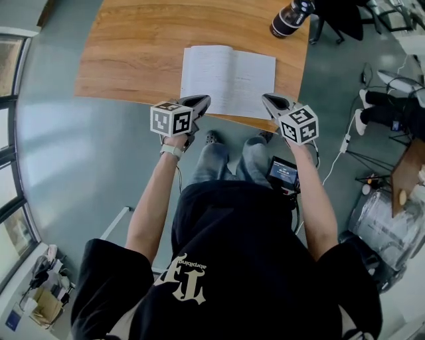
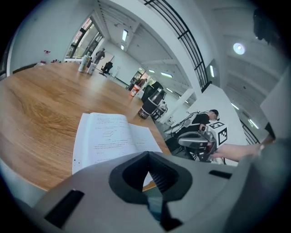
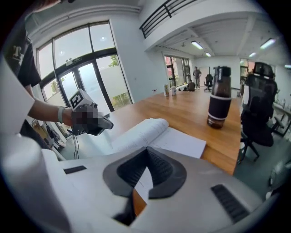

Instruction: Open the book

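Both are clenched and empty: left tool (image 1: 206, 101) at seven o'clock of the open book (image 1: 229, 80), right tool (image 1: 265, 99) at five. Bottle (image 1: 290, 18) stands at one o'clock.

One book (image 1: 229, 80), one bottle (image 1: 291, 18), one table (image 1: 133, 53), two grippers (image 1: 204, 100) (image 1: 267, 99), possibly one chair (image 3: 257, 113).

White book (image 1: 228, 81) open, flat

Left gripper (image 2: 148, 154): jaws closed tip to tip, nothing between them. Beyond them a book (image 2: 109, 136) lies open, pages up, on the wooden table (image 2: 36, 113), near its edge. Dark bottle (image 2: 148, 109) upright past the book. Right gripper (image 2: 181, 142) at right, off the table edge, carried by a hand (image 2: 236, 151).
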Demonstrator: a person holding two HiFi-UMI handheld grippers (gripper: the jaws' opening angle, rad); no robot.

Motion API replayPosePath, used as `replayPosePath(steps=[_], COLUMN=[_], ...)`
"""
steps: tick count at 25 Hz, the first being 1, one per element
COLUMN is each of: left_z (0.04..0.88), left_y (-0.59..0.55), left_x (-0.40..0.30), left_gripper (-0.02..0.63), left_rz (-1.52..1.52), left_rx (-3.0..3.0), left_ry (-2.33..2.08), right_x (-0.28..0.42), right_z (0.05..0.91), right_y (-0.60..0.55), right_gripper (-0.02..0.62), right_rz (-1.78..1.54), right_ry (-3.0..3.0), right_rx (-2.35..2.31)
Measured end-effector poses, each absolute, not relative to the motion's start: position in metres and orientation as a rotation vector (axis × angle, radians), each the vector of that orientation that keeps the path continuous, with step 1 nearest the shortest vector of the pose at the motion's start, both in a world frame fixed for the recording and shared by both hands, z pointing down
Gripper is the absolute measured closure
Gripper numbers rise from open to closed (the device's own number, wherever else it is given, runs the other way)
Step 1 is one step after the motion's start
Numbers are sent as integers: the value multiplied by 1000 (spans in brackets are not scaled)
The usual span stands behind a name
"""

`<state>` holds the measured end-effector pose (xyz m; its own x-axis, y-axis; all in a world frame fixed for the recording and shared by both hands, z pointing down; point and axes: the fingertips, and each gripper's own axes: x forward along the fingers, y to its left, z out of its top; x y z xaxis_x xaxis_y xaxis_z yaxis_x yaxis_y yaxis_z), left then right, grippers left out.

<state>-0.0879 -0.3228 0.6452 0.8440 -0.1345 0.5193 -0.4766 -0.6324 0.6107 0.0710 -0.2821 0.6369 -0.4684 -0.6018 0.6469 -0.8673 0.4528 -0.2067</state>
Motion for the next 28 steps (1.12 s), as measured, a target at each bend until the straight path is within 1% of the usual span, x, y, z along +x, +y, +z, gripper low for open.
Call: replayPosePath(steps=[5, 14, 19, 28], left_z=[602, 526, 492, 454], left_y=[-290, -226, -179, -86], left_x=[-101, -116, -92, -32], left_gripper=[600, 600, 600, 600], left_rz=[431, 127, 6, -39], left_rx=[2283, 2340, 2372, 2469], left_ry=[-477, -568, -595, -619], right_x=[114, 124, 140, 188], right_z=[595, 548, 506, 462], right_y=[-241, -184, -139, -41], right_gripper=[609, 609, 609, 609], right_rz=[628, 463, 357, 187], right_ry=[-2216, -2303, -2394, -2409], right_rx=[1288, 1288, 1320, 1340])
